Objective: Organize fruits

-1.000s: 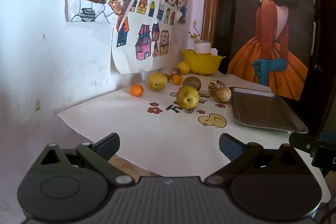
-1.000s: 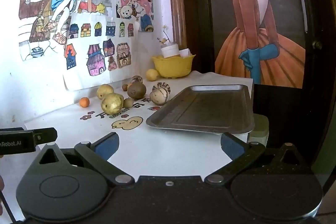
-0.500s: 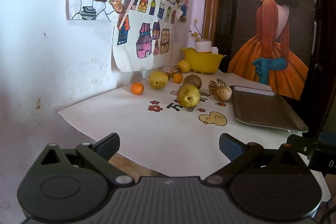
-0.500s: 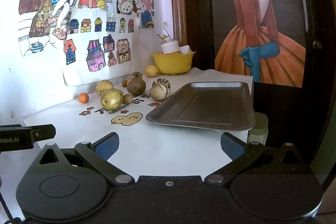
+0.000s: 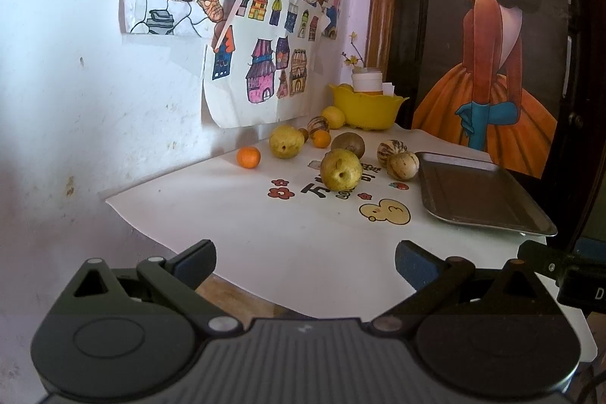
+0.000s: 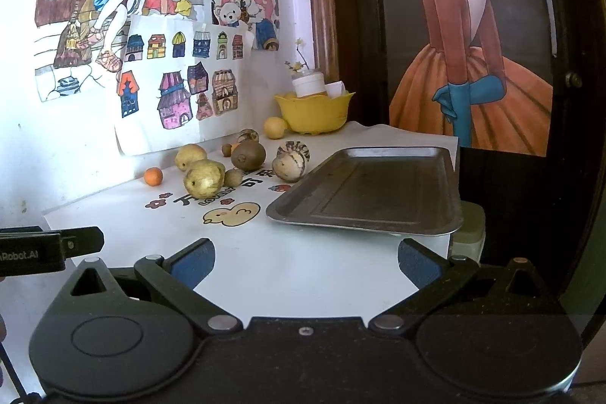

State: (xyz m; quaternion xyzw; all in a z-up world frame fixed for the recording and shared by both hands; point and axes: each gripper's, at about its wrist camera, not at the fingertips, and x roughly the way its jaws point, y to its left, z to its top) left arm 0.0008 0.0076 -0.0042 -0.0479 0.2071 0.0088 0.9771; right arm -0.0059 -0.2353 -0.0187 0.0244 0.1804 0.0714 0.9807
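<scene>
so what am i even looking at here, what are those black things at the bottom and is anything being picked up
Those black shapes are two handheld grippers, one in each of a person's hands, each carrying a wide-angle camera that looks forward between its jaws. One picture comes from the left gripper, the other from the right gripper. Both have their jaws spread wide and hold nothing. Ahead is a white table cover with cartoon prints. On it lie loose fruits: a small round orange, a big yellow-green pear-like fruit, a brown round fruit and striped pale melons. Beside them sits an empty grey metal tray, and a yellow plastic bowl stands at the back.
</scene>
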